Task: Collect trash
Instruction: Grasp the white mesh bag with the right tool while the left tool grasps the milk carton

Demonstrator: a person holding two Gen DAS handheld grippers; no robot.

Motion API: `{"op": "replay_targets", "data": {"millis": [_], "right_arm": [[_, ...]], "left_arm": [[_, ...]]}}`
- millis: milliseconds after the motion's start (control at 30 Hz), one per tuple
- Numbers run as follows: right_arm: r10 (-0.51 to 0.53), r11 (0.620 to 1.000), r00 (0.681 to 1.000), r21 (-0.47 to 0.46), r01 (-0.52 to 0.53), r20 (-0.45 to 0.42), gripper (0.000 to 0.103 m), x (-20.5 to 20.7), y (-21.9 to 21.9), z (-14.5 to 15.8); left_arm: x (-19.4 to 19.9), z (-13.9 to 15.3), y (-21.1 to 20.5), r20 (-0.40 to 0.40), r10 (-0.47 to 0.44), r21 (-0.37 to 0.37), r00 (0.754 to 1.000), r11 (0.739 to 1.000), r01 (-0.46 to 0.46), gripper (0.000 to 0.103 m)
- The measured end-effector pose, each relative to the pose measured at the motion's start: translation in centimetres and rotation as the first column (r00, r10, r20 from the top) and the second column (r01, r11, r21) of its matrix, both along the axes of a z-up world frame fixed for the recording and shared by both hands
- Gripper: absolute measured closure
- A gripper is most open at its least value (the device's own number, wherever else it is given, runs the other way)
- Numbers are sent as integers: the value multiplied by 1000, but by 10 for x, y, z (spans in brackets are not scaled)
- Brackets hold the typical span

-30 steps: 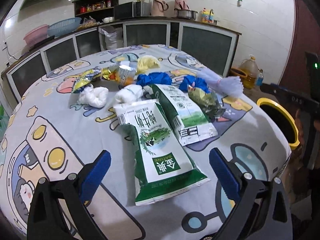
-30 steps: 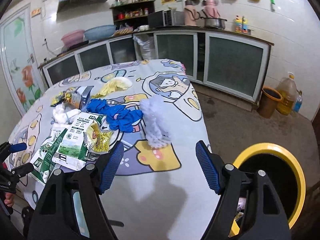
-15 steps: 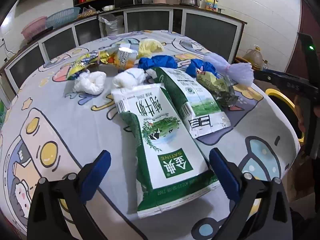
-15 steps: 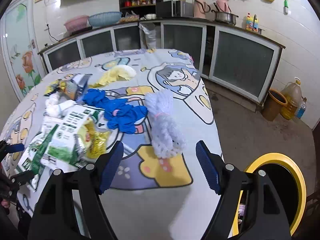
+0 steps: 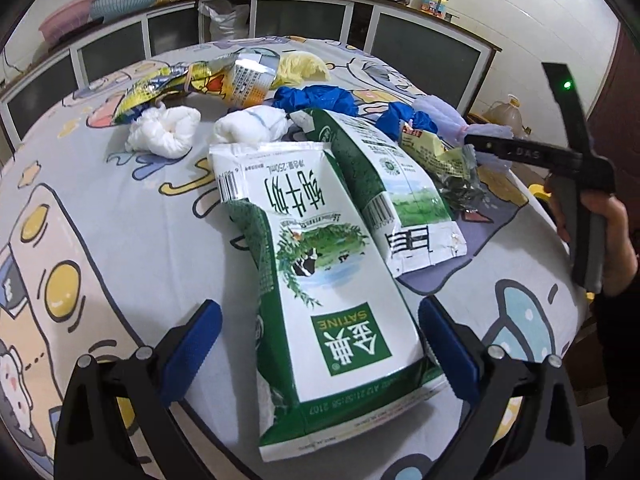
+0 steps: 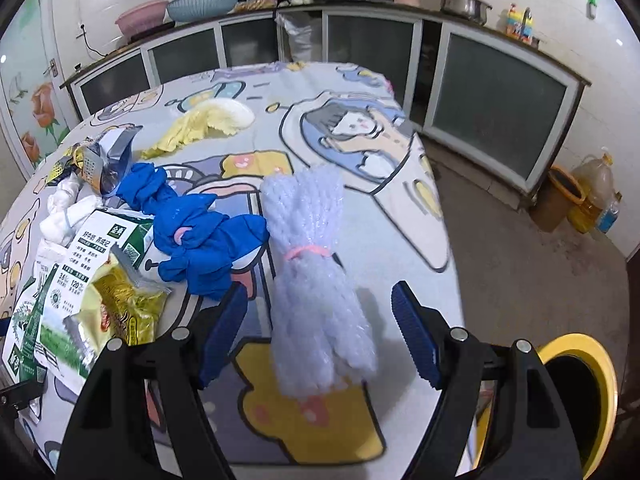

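Note:
Trash lies on a table with a cartoon-print cloth. My left gripper is open, its fingers on either side of the near end of a flattened green-and-white milk carton. A second flattened carton lies beside it. My right gripper is open, its fingers on either side of a pale lilac foam-net bundle tied with a pink band. The yellow-rimmed trash bin stands on the floor at the lower right.
Blue gloves, a yellow snack wrapper, white tissue wads, foil snack bags and a yellow rag lie on the table. Cabinets line the back wall; an oil jug stands on the floor.
Both grippers moved forward and down toward the table. The left now brackets the carton's near end; the right now brackets the foam-net bundle. Both stayed open.

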State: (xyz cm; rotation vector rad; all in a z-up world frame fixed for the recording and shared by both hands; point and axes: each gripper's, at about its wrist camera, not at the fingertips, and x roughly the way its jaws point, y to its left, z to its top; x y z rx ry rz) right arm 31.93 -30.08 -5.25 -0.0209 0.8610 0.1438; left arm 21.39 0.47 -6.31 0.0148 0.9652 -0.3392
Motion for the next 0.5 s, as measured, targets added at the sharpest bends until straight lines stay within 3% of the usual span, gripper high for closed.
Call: {"op": "replay_targets", "data": {"millis": [200,300,333,367,500], "right_arm": [[0,999,999,35,1,-46,34,11,0,-13],[-5,1000,999,26,6,-51,55,12,1,-13],[-9,1000,999,15,9,-52,66,12,1,-13],[-12,1000,998,6,13,-54,71,12,0,-12],[-28,1000,999,8,29,-43,80,8,-4,-9]], "left_arm": [[5,-2,-1,1,-10,-1,1000,1000,10,8],[8,-2,0,1,-1,-13,1000,1000,1,13],[9,-2,0,6,4,-8,1000,1000,-4,25],[9,-1,0,11,9,-3,1000,1000,-9,31],[8,0,-1,16,8,11,1000,1000,-8,33]]}}
